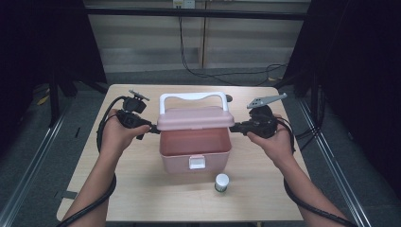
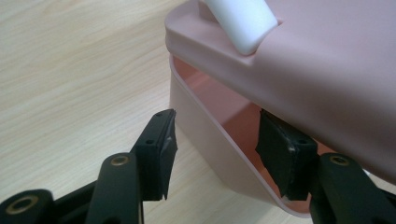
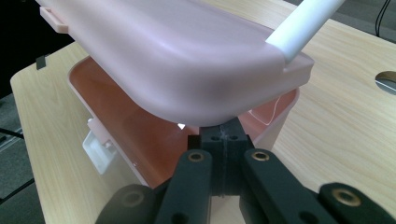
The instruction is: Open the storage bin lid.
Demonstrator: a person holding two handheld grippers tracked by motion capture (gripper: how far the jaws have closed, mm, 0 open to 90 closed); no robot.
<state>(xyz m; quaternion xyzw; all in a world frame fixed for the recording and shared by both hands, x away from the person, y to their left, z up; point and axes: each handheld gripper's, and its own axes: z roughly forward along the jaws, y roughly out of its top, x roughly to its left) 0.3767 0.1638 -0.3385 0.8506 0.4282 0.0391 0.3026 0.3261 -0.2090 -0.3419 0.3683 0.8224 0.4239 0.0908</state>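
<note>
The pink box sits mid-worktop, its lid propped half open from below by the right gripper's closed fingers, while the left gripper's fingers straddle the box wall, parted, gripping nothing.

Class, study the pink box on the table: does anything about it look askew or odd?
Yes. The lid sits half-raised above the pink box, propped from beneath by the shut right gripper. The white latch hangs undone.
</note>
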